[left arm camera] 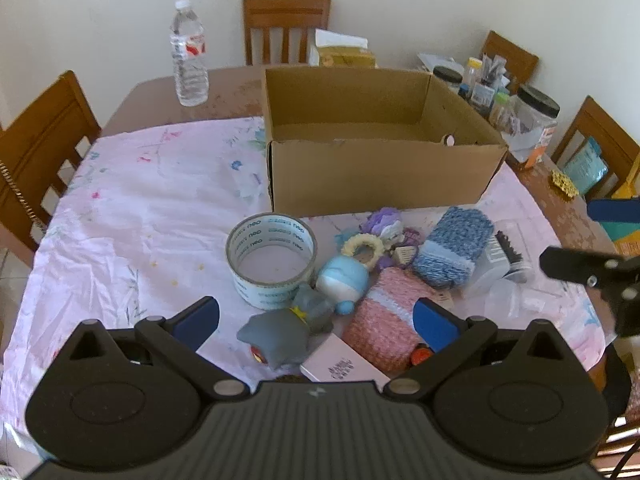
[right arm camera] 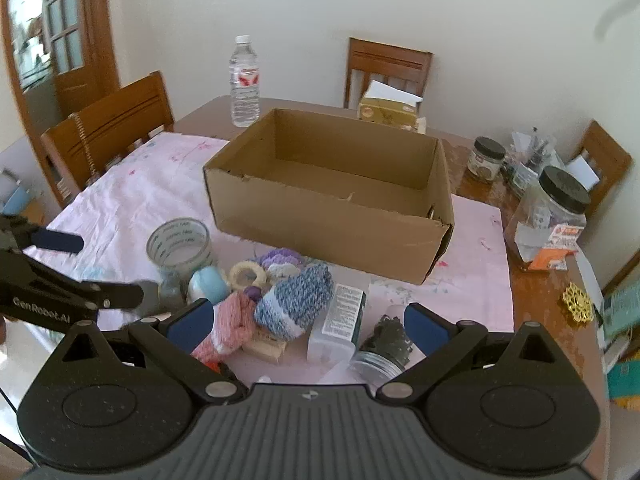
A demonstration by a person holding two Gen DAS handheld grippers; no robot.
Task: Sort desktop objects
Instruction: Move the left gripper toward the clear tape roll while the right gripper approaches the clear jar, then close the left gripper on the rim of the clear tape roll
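Several small things lie heaped near the front edge of the table [left arm camera: 132, 96], just before the empty cardboard box [left arm camera: 376, 176]. Our left gripper [left arm camera: 316, 320] and right gripper [right arm camera: 306, 322] both hover wide apart, holding nothing. We judge the knitted pouches soft and light; the tape roll [left arm camera: 272, 260] is stiff, best pinched across its wall.

An open cardboard box [left arm camera: 380, 140] is seen on a pink floral cloth [left arm camera: 140, 208], with a tape roll [left arm camera: 272, 258] just before it. A grey toy [left arm camera: 286, 328], a blue-and-white toy [left arm camera: 344, 278] and pink [left arm camera: 386, 320] and blue [left arm camera: 454, 252] knitted pieces are heaped together (touching). The left gripper [left arm camera: 316, 322] is held spread above the heap, nothing between its fingers.
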